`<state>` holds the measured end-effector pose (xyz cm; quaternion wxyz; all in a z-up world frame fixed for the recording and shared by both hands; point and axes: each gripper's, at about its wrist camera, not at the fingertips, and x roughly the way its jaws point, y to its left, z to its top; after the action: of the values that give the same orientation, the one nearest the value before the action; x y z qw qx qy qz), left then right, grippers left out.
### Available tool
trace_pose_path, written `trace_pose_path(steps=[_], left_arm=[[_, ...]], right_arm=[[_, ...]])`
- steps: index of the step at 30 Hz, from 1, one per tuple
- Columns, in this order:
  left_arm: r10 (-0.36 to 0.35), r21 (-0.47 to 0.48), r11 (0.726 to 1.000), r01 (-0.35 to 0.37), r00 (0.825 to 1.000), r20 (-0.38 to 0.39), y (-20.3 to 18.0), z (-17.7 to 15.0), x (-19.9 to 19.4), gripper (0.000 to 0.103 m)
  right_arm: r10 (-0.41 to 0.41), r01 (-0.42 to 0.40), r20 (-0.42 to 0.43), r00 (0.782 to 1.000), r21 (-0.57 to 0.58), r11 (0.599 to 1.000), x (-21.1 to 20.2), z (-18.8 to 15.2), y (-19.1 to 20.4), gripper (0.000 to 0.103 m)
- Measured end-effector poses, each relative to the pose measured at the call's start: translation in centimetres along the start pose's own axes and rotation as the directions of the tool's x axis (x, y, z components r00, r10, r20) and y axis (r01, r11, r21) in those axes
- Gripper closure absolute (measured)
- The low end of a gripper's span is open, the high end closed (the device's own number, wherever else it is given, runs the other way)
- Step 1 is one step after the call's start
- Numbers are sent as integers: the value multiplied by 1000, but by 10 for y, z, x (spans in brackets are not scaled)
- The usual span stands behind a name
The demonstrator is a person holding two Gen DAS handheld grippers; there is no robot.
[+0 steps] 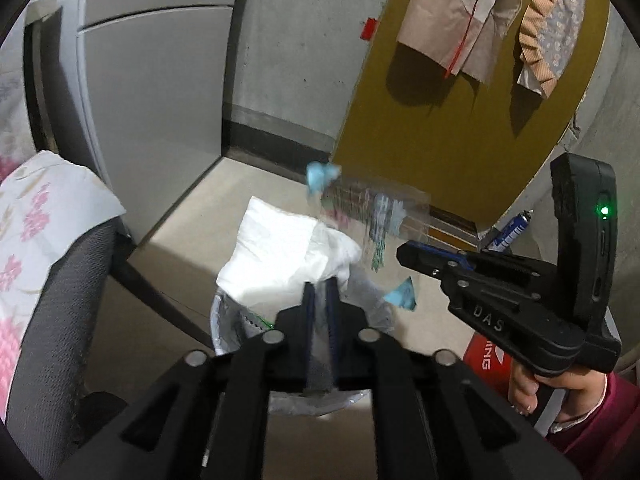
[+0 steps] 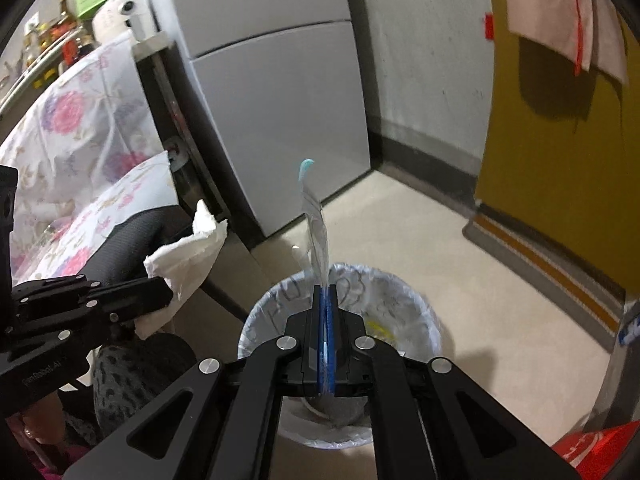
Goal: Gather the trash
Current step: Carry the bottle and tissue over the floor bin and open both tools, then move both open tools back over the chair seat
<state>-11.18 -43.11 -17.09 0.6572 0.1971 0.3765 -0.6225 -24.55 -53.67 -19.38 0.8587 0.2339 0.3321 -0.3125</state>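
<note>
My left gripper (image 1: 320,286) is shut on a crumpled white paper towel (image 1: 280,248) and holds it above a lined trash bin (image 1: 224,320) on the floor. My right gripper (image 2: 326,292) is shut on a clear plastic wrapper with blue corners (image 2: 314,220), held edge-on above the same bin (image 2: 400,288). In the left wrist view the right gripper (image 1: 404,254) comes in from the right with the wrapper (image 1: 372,208) hanging flat. In the right wrist view the left gripper (image 2: 166,290) sits at the left with the towel (image 2: 188,252).
A grey cabinet (image 1: 152,100) stands behind the bin. A dark chair (image 1: 52,300) with floral cloth is at the left. A mustard door (image 1: 460,112) with hanging paper bags is at the right. A red object (image 2: 592,444) lies at lower right.
</note>
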Motion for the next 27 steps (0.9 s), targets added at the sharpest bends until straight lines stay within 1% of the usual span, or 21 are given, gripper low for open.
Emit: trace_pose_path(steps=[1,2,3,4,5,6,7,8,13,17,20,24,27], left_arm=[[1,-3,1000,-1,1000,-4,0,1,2,84],[4,-5,1000,-4,1000,-6,0,1,4,75],[4,-6,1000,-4,1000,-5,-1,1,4,68],[6,-9,1000,-6,1000,-5,0,1,4,66],[9,-15,1000,-9,1000,-5,1,1,4,61],[9,-20,1000,-9,1000,-6,2,1,3,60],[13,-30,999,-13,1000,-3,4,0,1,60],[15,-35,999,-15,1000,0,6,0,-1,60],[55,-75,996,-52,998,39,22,-2,-25,60],[117,-115,987,-108,990,76,39,-9,-53,59],[150,-152,979,-134,984,97,51,-14,-71,59],[209,-202,962,-182,971,120,67,-26,-98,59],[271,-234,943,-235,953,135,80,-37,-122,58]], right_arm=[[0,0,-11,1000,7,1000,3,0,-2,97],[-2,2,-18,1000,12,1000,5,-1,-4,94],[-4,4,-24,1000,12,1000,7,0,-5,91],[-7,7,-30,1000,13,1000,9,-1,-5,89],[-5,5,-33,999,15,1000,10,-1,-6,82],[-4,4,-34,999,16,1000,10,-1,-6,71],[-5,6,-32,999,18,1000,9,-1,-6,67],[-7,7,-26,1000,18,1000,8,0,-5,65],[-9,9,19,1000,13,1000,-3,8,2,65],[3,-3,76,997,2,1000,-17,20,15,65],[23,-21,103,994,-23,1000,-24,28,29,65],[80,-70,127,989,-87,994,-33,35,63,65],[131,-111,128,983,-152,982,-37,39,93,65]])
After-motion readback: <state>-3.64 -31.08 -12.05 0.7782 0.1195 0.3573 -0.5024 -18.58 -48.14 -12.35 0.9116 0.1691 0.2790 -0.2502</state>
